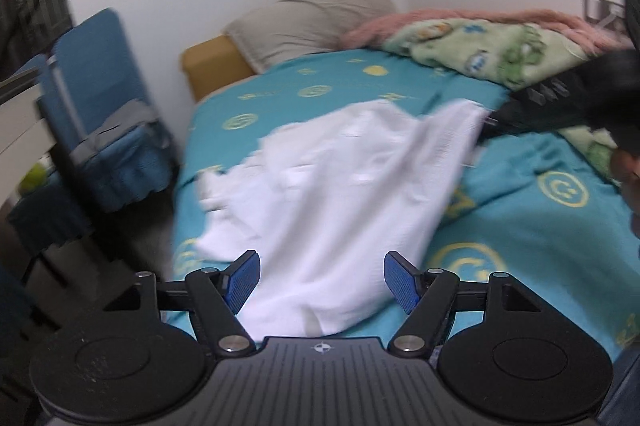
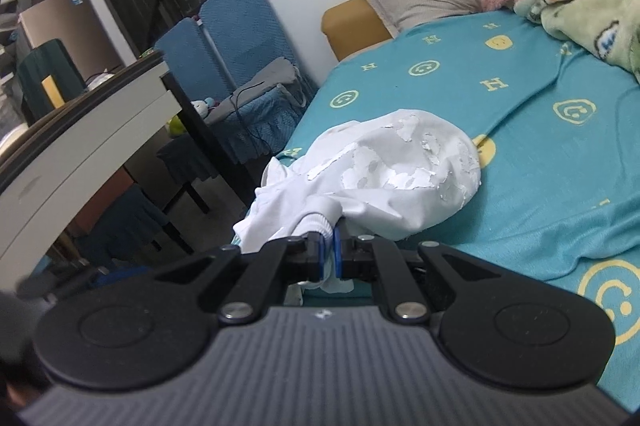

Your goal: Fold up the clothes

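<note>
A white garment [image 1: 336, 194] lies spread and blurred on the teal bed sheet [image 1: 520, 226]. My left gripper [image 1: 322, 276] hovers over its near edge, open, blue pads wide apart with nothing between them. At the garment's far right corner the other gripper [image 1: 516, 118] shows as a dark shape pulling the cloth up. In the right wrist view my right gripper [image 2: 329, 253] is shut on a ribbed edge of the white garment [image 2: 392, 178], which bunches ahead with a cracked, peeling print on top.
A grey pillow [image 1: 312, 22] and a green and pink blanket [image 1: 492, 46] lie at the head of the bed. Blue chairs [image 1: 104, 106] stand left of the bed beside a desk [image 2: 80, 130]. A person's dark hair [image 1: 624, 98] shows at the right edge.
</note>
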Tool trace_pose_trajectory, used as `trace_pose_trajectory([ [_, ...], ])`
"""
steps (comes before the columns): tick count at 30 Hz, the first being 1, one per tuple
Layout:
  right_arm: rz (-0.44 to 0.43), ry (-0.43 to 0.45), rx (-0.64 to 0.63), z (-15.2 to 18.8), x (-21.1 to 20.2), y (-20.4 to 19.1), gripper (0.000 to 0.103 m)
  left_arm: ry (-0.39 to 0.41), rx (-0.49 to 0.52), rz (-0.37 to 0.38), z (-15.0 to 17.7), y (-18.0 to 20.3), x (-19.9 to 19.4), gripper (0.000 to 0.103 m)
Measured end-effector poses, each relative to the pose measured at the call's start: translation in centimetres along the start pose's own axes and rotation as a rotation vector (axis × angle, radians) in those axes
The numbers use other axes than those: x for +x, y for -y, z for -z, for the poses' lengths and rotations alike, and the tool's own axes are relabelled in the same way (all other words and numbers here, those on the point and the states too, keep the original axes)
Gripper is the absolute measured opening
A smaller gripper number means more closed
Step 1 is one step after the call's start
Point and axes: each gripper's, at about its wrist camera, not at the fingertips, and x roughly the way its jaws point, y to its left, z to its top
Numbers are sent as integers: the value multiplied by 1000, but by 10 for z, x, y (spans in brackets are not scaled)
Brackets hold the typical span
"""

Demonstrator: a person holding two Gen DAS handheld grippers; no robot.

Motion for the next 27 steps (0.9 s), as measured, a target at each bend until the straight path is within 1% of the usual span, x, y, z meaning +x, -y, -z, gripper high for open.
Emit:
trace_pose_trajectory([
  [1,2,1,9,-1,0,2,8,5,24,10,-1,12,4,71],
  [4,7,3,34,-2,-1,6,8,51,134,-12,3,48,13,71],
  [8,7,0,52,-1,-1,10,8,58,177,-119,10,63,30,75],
  [11,3,7,61,0,0,11,8,85,194,-184,13,56,43,77],
  [13,1,14,87,0,1,15,8,88,196,-222,14,51,48,79],
  [15,4,28,101,-1,-1,18,8,74,179,-255,15,46,51,79],
  [17,10,42,103,-1,-3,19,8,103,151,-303,13,40,46,79],
  [21,28,47,101,1,-2,18,8,223,3,-414,-1,17,18,79],
  [23,31,47,98,3,-1,18,8,285,-24,-457,-6,13,3,84],
  [24,26,55,102,3,-1,17,8,315,-37,-478,-8,11,-4,85],
  [26,5,90,112,3,-5,16,8,325,-35,-480,-10,12,-10,85],
  [27,-1,119,102,2,-9,14,8,313,-16,-495,-10,14,-6,85],
])
